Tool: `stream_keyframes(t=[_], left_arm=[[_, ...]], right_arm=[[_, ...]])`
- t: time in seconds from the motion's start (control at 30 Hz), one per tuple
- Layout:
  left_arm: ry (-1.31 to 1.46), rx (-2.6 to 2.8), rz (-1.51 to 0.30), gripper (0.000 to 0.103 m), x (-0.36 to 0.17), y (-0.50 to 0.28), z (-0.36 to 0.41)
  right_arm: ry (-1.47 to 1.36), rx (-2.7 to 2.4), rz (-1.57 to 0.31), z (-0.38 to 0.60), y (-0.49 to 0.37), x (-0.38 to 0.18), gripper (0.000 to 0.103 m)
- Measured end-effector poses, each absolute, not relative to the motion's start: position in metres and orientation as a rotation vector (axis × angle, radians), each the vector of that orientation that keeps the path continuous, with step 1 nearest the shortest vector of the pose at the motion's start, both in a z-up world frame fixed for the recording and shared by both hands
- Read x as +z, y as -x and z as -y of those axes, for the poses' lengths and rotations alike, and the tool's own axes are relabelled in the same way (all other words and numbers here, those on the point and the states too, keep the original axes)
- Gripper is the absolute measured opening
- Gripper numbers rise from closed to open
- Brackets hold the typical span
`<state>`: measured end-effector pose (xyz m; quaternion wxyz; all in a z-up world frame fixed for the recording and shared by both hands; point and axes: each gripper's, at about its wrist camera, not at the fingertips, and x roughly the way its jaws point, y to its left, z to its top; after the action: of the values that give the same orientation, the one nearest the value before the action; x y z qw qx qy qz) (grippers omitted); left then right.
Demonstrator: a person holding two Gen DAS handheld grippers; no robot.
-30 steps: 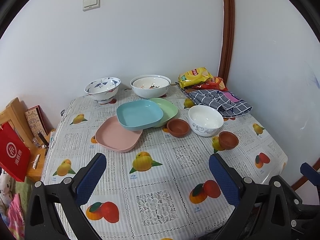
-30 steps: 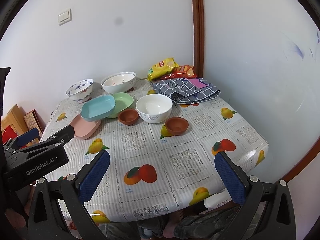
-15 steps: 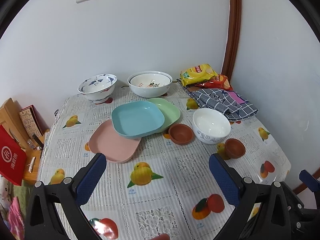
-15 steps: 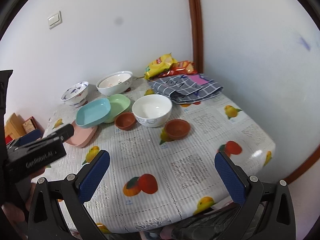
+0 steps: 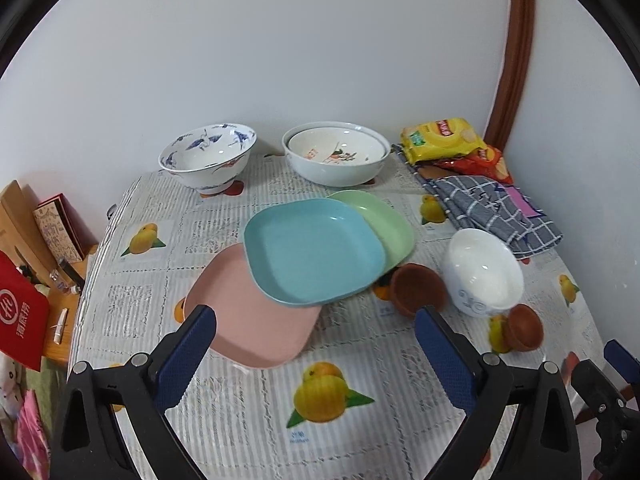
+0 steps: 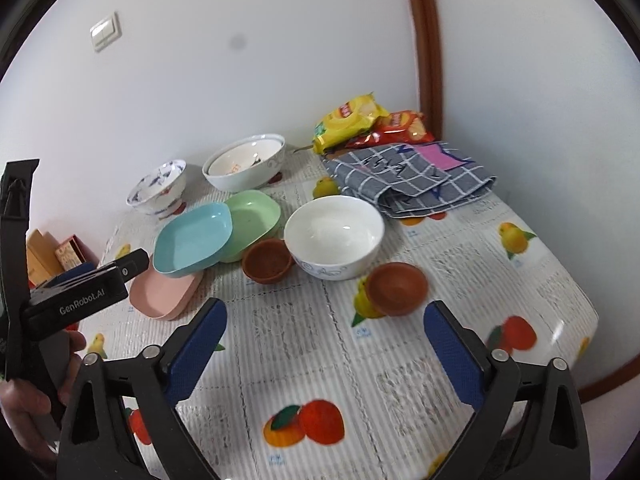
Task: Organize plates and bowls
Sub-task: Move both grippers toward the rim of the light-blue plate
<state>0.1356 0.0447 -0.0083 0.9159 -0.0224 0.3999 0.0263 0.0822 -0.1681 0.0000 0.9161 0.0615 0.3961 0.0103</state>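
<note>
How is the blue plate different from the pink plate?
The blue plate lies tilted, propped on the other plates; the pink plate lies flat on the tablecloth. The blue plate is on top, overlapping the pink plate's far corner and the green plate; the pink plate is underneath and nearest the grippers. Both are empty, squarish plates with rounded corners.

We note black plastic frames on both grippers. The right gripper and left gripper each carry blue textured pads and silver screws. The left unit's body reads "GenRobot.AI" in white lettering.
</note>
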Motion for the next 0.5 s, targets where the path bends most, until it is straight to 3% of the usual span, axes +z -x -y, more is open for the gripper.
stream_keyframes(t=[0.1, 0.5], left_arm=[[0.049, 0.079, -0.836, 0.098, -0.019, -0.15, -0.057], [0.103, 0.127, -0.864, 0.088, -0.044, -0.198, -0.095]], right_arm=[[-0.122, 0.059, -0.857, 0.157, -0.102, -0.008, 0.079], [0.04, 0.149, -0.846, 0.095, -0.174, -0.03, 0.066]])
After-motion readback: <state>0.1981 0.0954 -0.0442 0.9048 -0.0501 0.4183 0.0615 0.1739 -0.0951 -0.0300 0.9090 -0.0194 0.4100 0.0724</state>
